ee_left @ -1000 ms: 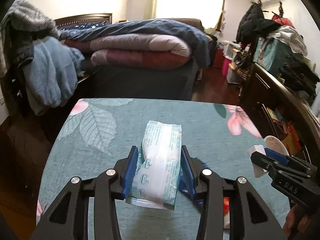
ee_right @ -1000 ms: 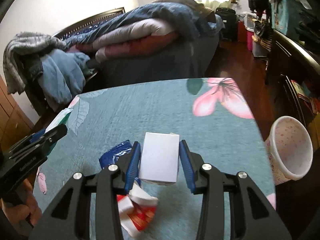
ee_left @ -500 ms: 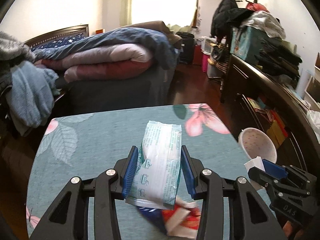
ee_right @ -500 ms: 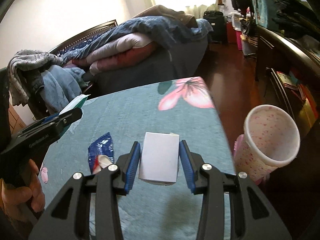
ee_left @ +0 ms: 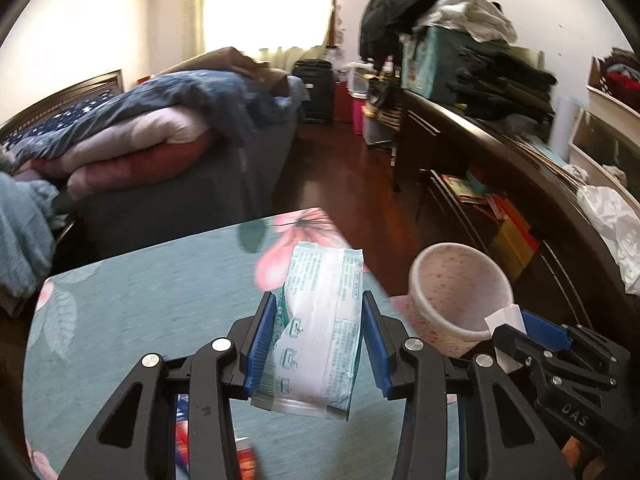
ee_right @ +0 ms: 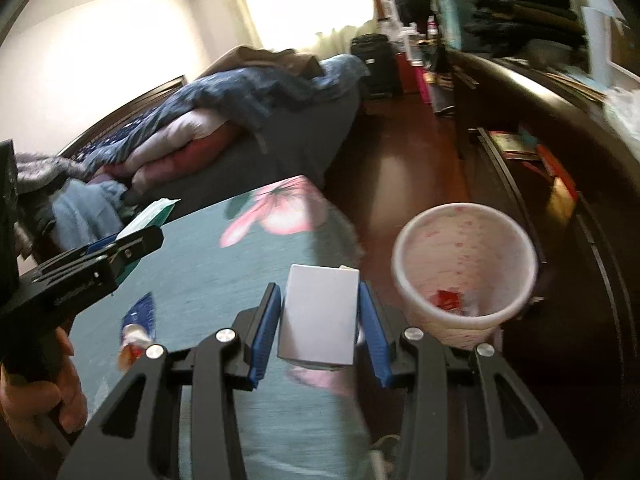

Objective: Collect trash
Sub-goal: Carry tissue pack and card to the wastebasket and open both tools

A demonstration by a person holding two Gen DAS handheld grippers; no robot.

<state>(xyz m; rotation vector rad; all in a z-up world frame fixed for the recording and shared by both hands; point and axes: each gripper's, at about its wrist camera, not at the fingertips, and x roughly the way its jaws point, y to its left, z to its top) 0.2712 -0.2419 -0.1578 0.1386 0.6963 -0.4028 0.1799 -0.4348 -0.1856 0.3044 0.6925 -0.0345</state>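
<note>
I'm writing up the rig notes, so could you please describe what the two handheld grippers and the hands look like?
Both the left gripper and right gripper are matte black, with open-framed angular arms, silver round bolts at the pivots and ribbed blue pads. Seen from the side, the right gripper bears raised "DAS" lettering. No cables show. The left hand is bare; no sleeve is visible.

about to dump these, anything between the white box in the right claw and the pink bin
Nothing visible. The white box sits in the right claw beside the bin's open mouth, with clear air between them.
</note>
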